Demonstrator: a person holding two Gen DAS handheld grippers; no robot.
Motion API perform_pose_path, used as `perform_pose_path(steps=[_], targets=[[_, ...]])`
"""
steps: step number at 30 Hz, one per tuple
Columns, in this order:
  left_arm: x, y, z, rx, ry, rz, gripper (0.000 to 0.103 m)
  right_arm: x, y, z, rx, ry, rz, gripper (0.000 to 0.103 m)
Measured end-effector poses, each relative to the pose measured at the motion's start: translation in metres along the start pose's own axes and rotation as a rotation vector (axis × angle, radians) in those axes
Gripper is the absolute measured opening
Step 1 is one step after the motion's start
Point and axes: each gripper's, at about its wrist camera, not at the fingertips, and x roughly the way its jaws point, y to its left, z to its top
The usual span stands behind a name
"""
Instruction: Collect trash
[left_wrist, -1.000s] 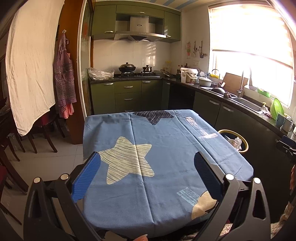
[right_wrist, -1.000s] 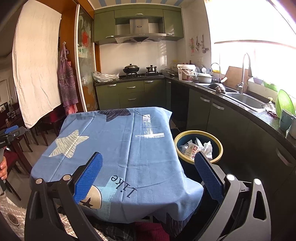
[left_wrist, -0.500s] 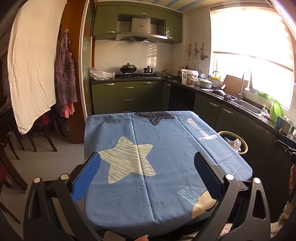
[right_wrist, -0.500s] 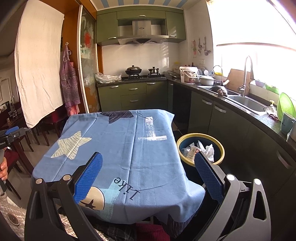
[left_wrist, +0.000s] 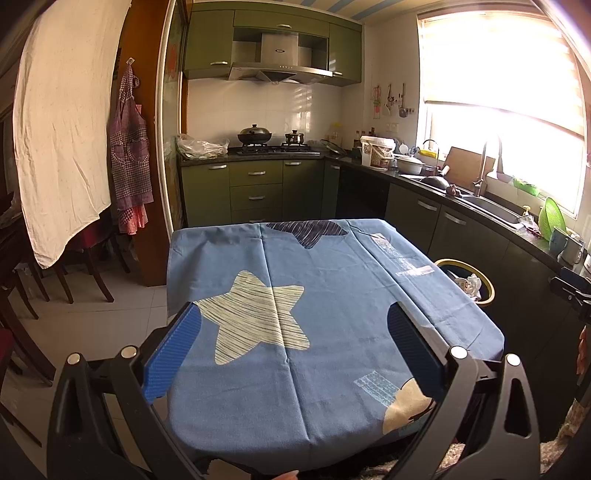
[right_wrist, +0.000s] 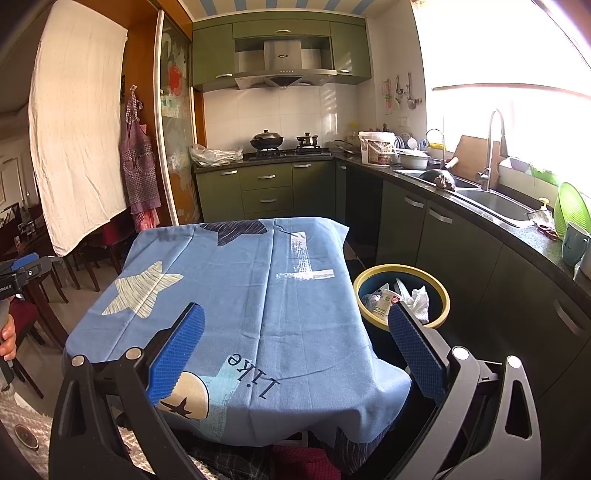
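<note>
Several scraps of trash (right_wrist: 402, 297) sitting in the yellow-rimmed bin (right_wrist: 441, 291), just past the right fingertip of the right gripper (right_wrist: 295, 328) and lower than the tabletop. Probably very light: crumpled white tissue (right_wrist: 419, 299), soft and easily crushed, best pinched at a raised fold. Beside it a small white carton or cup with red print (right_wrist: 384, 301), thin-walled, likely to dent under a hard squeeze, so better taken across its narrow sides. Something clear and crinkled further left in the bin, possibly plastic wrap; too blurred to say more. Likely slippery if so.

Both grippers spread wide, blue pads well apart, nothing between them. Left gripper (left_wrist: 295, 341) hanging over the near part of the blue star-print tablecloth (left_wrist: 332, 295); bin (left_wrist: 487, 291) visible far off to its right, beyond the table's edge, white tissue peeking out. Nothing loose showing on the cloth ahead of either gripper, so collecting looks largely done, judging by the filled bin and bare tabletop. Floor under the table hidden, so cannot tell about strays there.
</note>
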Motion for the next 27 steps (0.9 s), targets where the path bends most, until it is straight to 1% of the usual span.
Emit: perform_pose_path(steps=[19,27], targets=[[0.0024,-0.0033,-0.0025,-0.004,0.011,-0.003,0.096,0.0014,0.0014,-0.0004,0.000,0.003,0.002,0.098],[0.0042,-0.0064,-0.0049,0.010,0.017,0.003,0.096,0.0026,0.0025,-0.0008,0.001,0.005,0.004,0.098]])
